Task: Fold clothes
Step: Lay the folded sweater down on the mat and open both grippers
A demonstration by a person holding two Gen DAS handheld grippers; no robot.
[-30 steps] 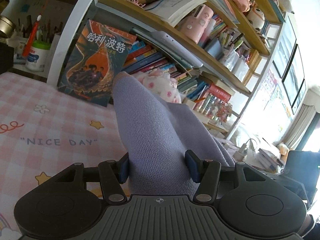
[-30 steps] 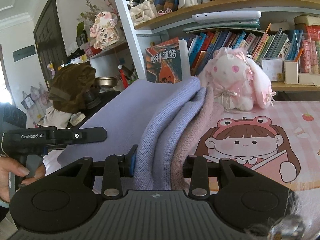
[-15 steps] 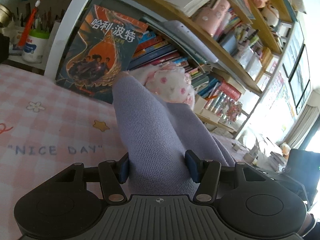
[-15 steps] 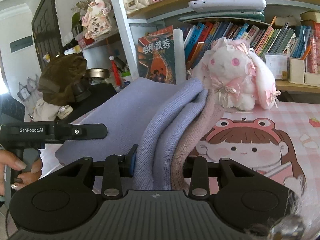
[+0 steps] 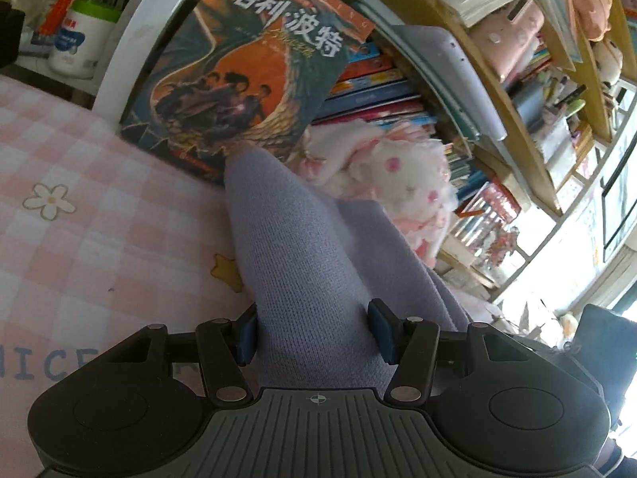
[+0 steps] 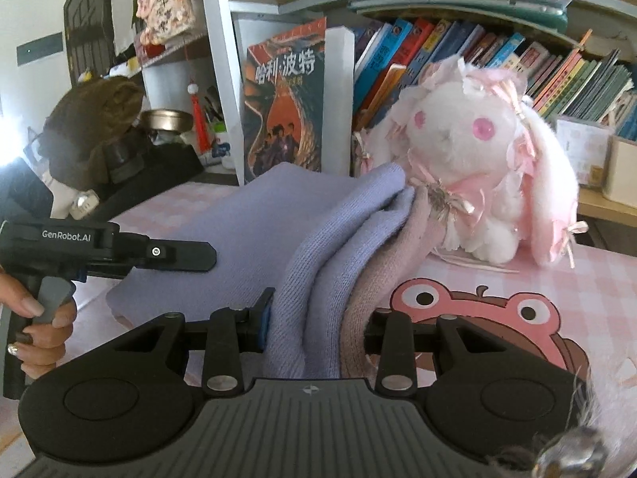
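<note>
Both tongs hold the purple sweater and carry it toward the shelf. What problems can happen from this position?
1. The sweater front edge is right beside the plush rabbit; going further would likely push it over.
2. The right tongs pinch several bunched layers, including a pink one; a layer may slip out.
3. The left tongs grip a thick wad, so the fold may land uneven.
</note>
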